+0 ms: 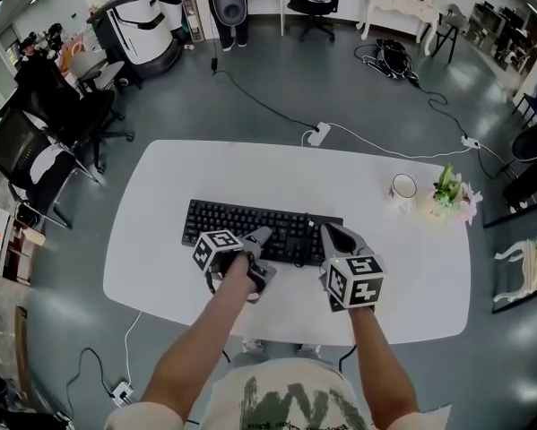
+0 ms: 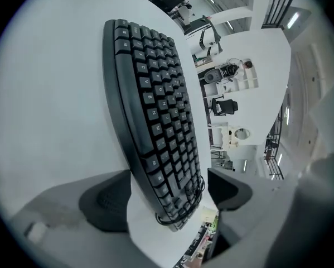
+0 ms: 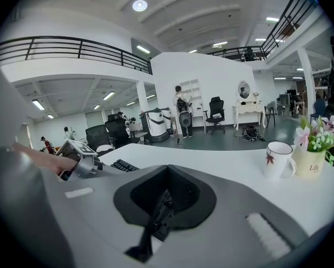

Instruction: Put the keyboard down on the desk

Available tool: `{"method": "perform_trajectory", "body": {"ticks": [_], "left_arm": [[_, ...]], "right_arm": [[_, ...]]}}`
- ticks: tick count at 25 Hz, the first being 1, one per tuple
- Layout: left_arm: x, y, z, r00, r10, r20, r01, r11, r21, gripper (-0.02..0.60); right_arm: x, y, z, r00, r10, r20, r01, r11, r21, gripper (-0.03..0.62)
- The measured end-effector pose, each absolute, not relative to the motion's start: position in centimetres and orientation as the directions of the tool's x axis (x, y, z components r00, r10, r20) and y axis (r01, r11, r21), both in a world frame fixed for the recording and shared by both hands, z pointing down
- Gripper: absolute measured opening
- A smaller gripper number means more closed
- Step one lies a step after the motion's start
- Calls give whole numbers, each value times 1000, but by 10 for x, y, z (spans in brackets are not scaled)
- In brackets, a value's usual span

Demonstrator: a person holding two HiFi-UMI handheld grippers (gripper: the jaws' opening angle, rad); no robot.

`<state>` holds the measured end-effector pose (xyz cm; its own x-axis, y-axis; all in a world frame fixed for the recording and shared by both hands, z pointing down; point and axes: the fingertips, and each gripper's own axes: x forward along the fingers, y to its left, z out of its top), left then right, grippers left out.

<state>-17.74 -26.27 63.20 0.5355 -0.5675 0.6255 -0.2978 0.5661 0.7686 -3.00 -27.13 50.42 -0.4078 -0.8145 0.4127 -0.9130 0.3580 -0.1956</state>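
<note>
One keyboard (image 1: 241,222) lies on the surface (image 1: 160,236); the left hand-held gripper (image 2: 167,197) straddles it, jaws apart, while the right hand-held gripper (image 3: 164,199) clamps its end.

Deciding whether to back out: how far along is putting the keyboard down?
Done: keyboard lies flat on the desk. In hand: left gripper open, straddling its end without touching; right gripper appears shut on the other end. Remaining: release the right, withdraw both.
</note>
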Motion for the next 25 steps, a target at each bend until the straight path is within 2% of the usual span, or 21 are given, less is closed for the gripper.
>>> {"method": "perform_trajectory", "body": {"ticks": [5, 12, 20, 25], "left_arm": [[-179, -263, 620, 543, -582, 606, -309, 533, 788, 433], [-187, -273, 591, 534, -616, 579, -424, 397, 814, 424], [-198, -290, 548, 530, -666, 525, -551, 201, 810, 315], [-208, -298, 519, 518, -695, 498, -670, 32, 742, 256]], "right_arm": [[-33, -271, 499, -412, -814, 409, -911, 363, -195, -2], [-26, -270, 489, -408, -820, 401, -913, 366, -179, -2], [-21, -272, 462, -403, -841, 362, -915, 372, -155, -2], [-20, -272, 450, -400, -849, 346, -916, 372, -147, -2]]}}
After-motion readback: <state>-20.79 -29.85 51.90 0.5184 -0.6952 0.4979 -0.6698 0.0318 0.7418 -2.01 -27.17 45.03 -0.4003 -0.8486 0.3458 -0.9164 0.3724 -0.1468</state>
